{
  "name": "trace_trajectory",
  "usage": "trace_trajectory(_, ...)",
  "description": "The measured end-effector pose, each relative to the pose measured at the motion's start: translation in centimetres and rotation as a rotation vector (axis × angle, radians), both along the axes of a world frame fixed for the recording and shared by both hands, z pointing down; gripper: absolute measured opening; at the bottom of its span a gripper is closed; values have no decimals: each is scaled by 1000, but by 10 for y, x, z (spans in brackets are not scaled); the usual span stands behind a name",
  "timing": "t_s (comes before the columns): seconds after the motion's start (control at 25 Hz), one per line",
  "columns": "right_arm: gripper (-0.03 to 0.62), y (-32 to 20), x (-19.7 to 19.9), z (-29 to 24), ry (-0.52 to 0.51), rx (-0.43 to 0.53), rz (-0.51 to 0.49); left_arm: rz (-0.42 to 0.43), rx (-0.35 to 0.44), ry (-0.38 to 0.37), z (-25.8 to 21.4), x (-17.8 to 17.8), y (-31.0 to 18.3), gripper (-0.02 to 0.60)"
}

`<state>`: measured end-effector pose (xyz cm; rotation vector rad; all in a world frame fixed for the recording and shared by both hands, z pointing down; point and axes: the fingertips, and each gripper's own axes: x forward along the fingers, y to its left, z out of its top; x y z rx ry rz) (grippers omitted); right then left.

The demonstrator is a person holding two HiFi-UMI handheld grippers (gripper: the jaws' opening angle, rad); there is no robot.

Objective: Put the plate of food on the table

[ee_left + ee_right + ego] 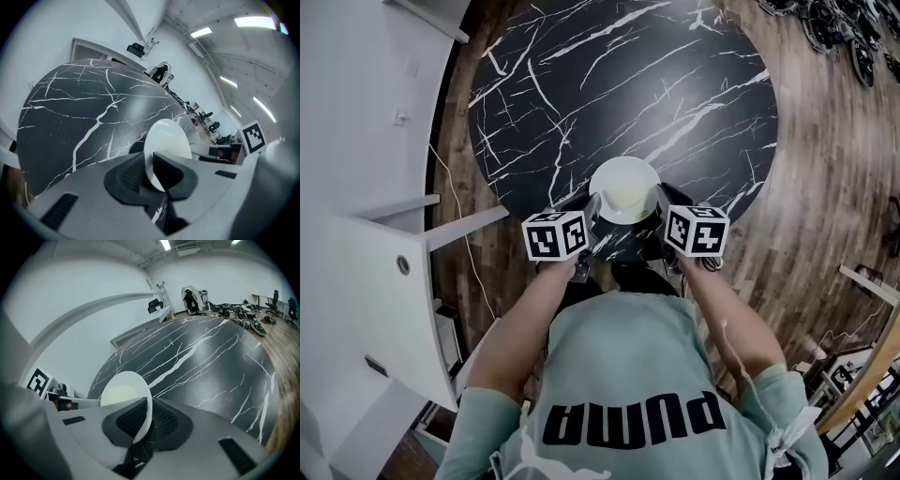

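A white plate [624,190] with a pale yellow patch of food in its middle is held over the near edge of the round black marble table [581,84]. My left gripper [592,212] is shut on the plate's left rim, and my right gripper [660,204] is shut on its right rim. In the left gripper view the plate [168,143] stands edge-on between the two dark pads [132,173]. The right gripper view shows the plate [125,394] clamped the same way between ribbed pads [161,418]. I cannot tell whether the plate touches the tabletop.
White cabinets and a shelf [366,187] stand to the left of the table, with a wooden floor [834,169] to the right. Dark gear [839,28] lies on the floor at the far right. The person's body [628,384] fills the near side.
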<state>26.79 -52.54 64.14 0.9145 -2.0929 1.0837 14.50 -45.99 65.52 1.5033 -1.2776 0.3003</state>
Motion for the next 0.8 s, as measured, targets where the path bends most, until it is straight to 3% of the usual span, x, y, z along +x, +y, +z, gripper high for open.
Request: trace_trajectory(0.8,40,-19,-6,23,98,29,-54,90,-6,-87,20,0,-15,72)
